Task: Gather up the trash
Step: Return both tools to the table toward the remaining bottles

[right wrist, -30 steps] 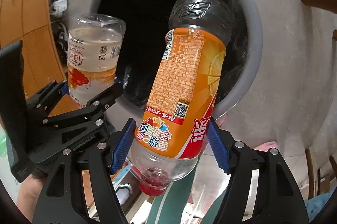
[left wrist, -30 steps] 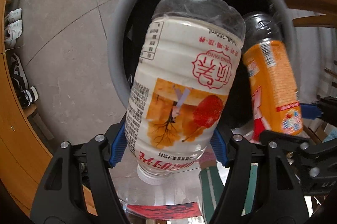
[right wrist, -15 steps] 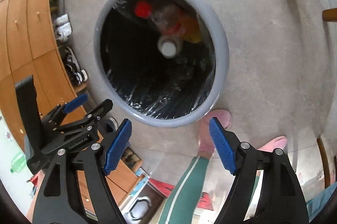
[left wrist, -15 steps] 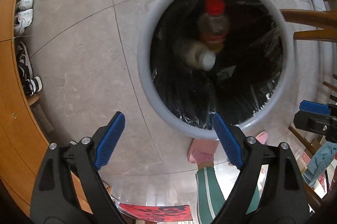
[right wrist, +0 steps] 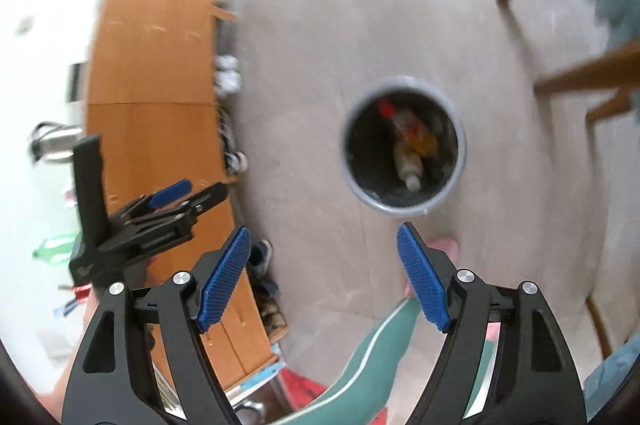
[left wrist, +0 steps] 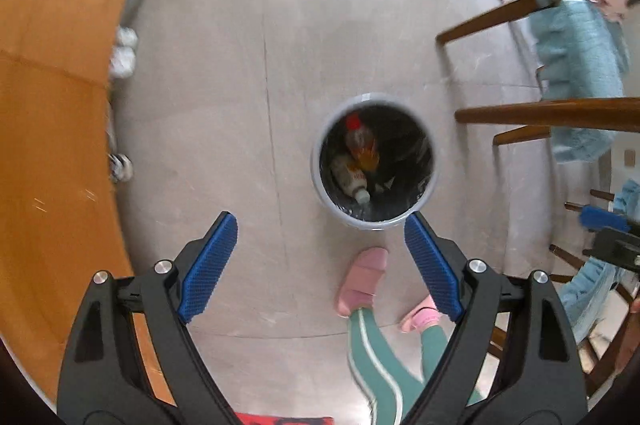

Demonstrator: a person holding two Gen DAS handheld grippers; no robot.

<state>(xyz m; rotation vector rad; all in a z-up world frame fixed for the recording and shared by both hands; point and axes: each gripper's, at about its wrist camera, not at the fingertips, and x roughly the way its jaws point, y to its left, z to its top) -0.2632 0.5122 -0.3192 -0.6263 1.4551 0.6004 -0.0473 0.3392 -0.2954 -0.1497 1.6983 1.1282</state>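
Here, nearest the lens, the left hand-held gripper [left wrist: 316, 241] is seen with its blue pads [left wrist: 208, 267] spread wide and nothing between them; the right hand-held gripper [right wrist: 324, 253] is likewise spread and empty. Both are held high above the floor [left wrist: 224, 73], pointed down at it. In the right wrist view the left hand-held gripper is also seen from the side, at the left, in front of a wooden cabinet [right wrist: 152, 73].

Just below the pads, a pink slipper [left wrist: 364, 281] and green trouser legs [left wrist: 380, 357] are seen on the grey tiles. Beyond the slipper stands a round grey bin [left wrist: 374, 163] lined with a black bag. Inside it two bottles are lying: a bottle with an orange label and a red cap [left wrist: 360, 141], and, touching it on the near side, a bottle with a white label and a white cap [left wrist: 352, 179]. In the right wrist view the bin [right wrist: 402, 145] and its contents are blurred.

Further off, wooden chair legs [left wrist: 520, 115] are seen to the right of the bin, and shoes [left wrist: 122, 53] are lined along the cabinet on the left.
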